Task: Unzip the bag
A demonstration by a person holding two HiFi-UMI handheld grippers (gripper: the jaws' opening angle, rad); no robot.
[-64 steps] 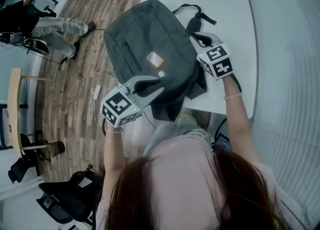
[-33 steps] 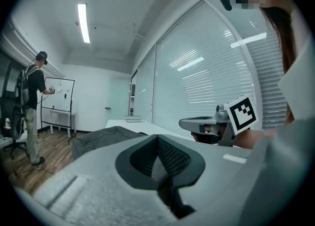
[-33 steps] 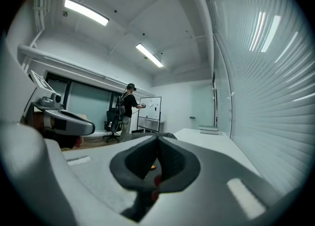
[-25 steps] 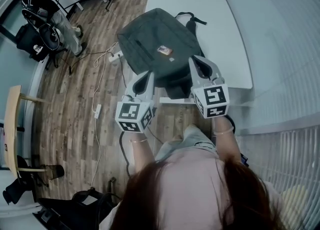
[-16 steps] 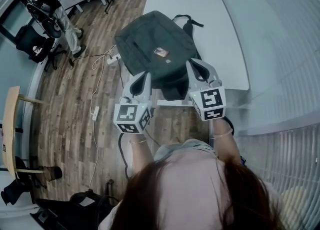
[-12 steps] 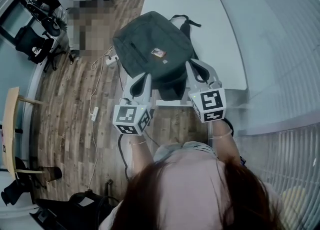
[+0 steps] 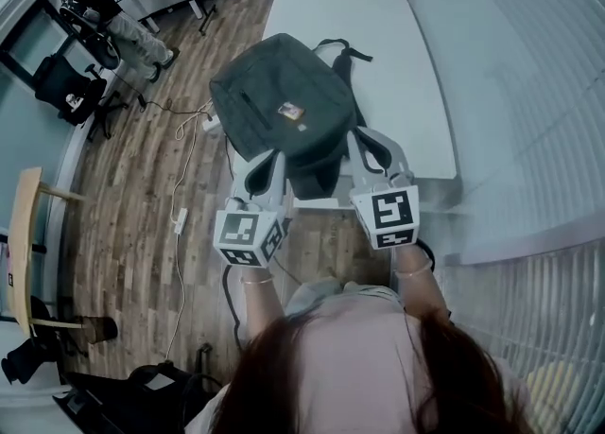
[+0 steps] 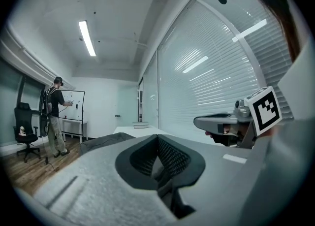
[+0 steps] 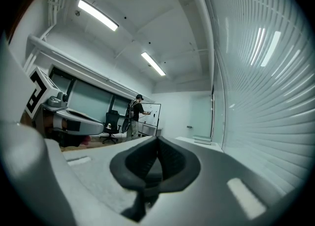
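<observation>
left tool (image 7: 267,160) is seen with its jaws pressed together and nothing between them. the same is seen of the right tool (image 7: 365,139), which is closed on nothing. both are held level, side by side, pointed toward 12 o'clock in the head view.

the bag (image 7: 284,82) is laid front face up on the near left corner of the white bench (image 7: 397,63), with its near end hung over the bench edge between the two tools. its long axis is judged to run roughly from 11 o'clock to 5 o'clock. from the left tool the bag is found at about 12 to 1 o'clock, just beyond the tips. from the right tool it is found at about 10 to 11 o'clock, just beside the tips. whether either tool touches the fabric cannot be told.

a short pocket zip (image 7: 248,109) is seen as a dark line on the bag's 9 o'clock side, nearer the left tool. the straps (image 7: 337,48) are seen at its 1 o'clock end, away from both tools. no zip pull can be made out.

the unzipping is judged not yet begun. a pull would have to be found and pinched by one tool while the fabric is steadied by the other. the left tool is judged better placed for the pocket zip.
</observation>
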